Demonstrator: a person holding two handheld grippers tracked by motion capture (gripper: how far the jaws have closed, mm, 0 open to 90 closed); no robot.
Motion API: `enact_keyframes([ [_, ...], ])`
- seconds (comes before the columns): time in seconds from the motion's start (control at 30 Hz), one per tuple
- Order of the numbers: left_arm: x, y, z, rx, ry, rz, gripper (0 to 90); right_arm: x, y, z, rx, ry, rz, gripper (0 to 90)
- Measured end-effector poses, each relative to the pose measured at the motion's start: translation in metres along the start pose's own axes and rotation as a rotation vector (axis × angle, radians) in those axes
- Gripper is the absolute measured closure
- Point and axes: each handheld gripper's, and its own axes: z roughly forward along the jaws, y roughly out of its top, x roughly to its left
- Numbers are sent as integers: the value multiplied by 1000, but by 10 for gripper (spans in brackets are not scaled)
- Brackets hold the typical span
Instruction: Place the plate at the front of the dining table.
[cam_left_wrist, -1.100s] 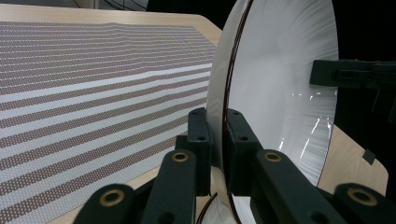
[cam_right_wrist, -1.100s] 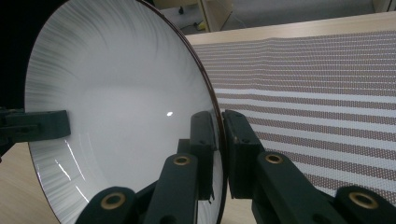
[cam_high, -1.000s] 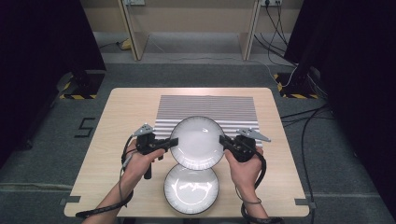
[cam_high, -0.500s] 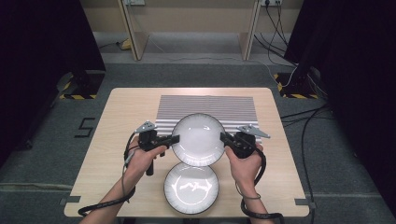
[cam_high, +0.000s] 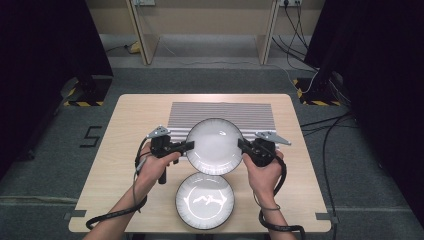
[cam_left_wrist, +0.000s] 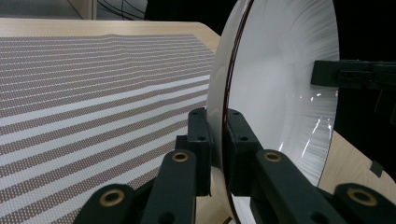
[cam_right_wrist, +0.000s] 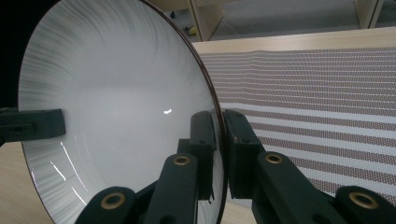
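A white plate with a dark rim (cam_high: 215, 145) hangs above the table, held by its two opposite edges. My left gripper (cam_high: 189, 146) is shut on its left rim, and my right gripper (cam_high: 243, 145) is shut on its right rim. In the left gripper view the jaws (cam_left_wrist: 218, 140) pinch the rim of the plate (cam_left_wrist: 280, 93), which stands on edge in that picture. The right gripper view shows the same pinch (cam_right_wrist: 219, 140) on the plate (cam_right_wrist: 116, 93). A second, matching plate (cam_high: 205, 201) lies flat on the table near its front edge, just below the held one.
A grey-and-white striped mat (cam_high: 222, 112) covers the far middle of the wooden table (cam_high: 125, 165), partly under the held plate. Cables trail from both grippers along the forearms. Dark floor, cables and furniture legs surround the table.
The held plate and both grippers have drifted slightly away from the person, toward the striped mat. Both grips are unchanged.
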Motion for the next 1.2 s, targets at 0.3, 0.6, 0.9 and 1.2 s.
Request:
enact_keyframes([
  [0.3,6,5,4,-9,-7,-5,824,-1,6,4,-7,-5,-4,830],
  [0.6,9,7,9,-27,-5,-1,823,-3,10,8,-18,-7,-15,829],
  [0.9,11,12,11,-36,-3,-3,824,-2,16,10,-30,-17,-32,829],
  [1.2,15,20,14,-42,-6,9,823,-3,21,12,-42,-22,-39,831],
])
